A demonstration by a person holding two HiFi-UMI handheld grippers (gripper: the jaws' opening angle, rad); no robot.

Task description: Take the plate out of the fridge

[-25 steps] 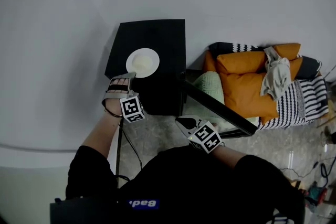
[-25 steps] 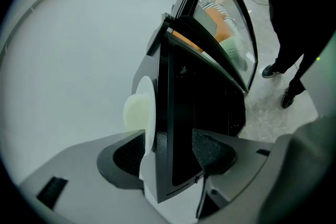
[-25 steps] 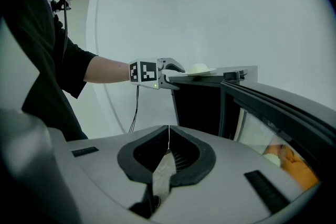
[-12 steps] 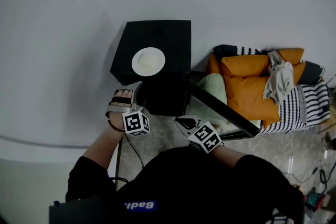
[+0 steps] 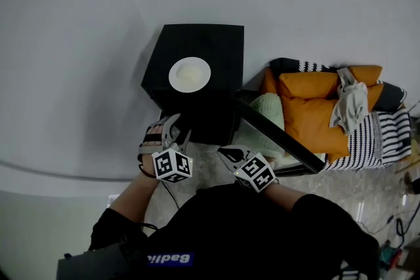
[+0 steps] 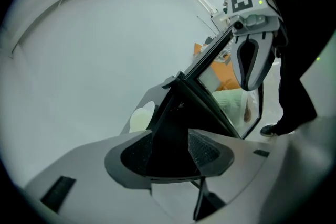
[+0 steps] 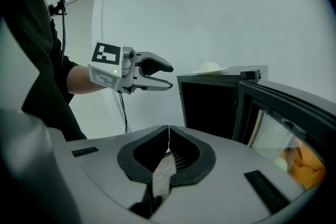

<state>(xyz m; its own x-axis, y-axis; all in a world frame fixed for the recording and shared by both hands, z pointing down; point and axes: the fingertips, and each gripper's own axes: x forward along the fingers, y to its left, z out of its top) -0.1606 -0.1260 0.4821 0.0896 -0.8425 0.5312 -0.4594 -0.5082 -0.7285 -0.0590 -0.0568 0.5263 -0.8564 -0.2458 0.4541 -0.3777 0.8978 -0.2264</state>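
- Plate (image 5: 189,73), round, white and shallow, sits on the flat top of the small black fridge (image 5: 213,42), towards its left side and outside the cabinet. The task looks close to done, so the hazards now are about disturbing what you have set down
- Your left gripper (image 5: 178,130) hangs low in front of the fridge, clear of the plate, its jaws closing on nothing. If you swing it up or forward without looking, a jaw tip can catch the rim and push the plate towards the left edge, where little bare top would stop it
- Your right gripper (image 5: 230,154) is empty, jaws pressed together, and sits just beside the dark-framed glass fridge door (image 5: 275,138), which stands wide open. A careless sweep there can knock the frame
- If you push that door shut with force, the jolt may pass through the cabinet and make the plate slide, since nothing holds it on the smooth top
- A thin dark cable (image 7: 124,110) hangs from near your left wrist beside the fridge. It could snag a corner as you step away and tug your hand into the cabinet
- Whether the plate carries anything cannot be made out, so treat it as loose and easy to tip
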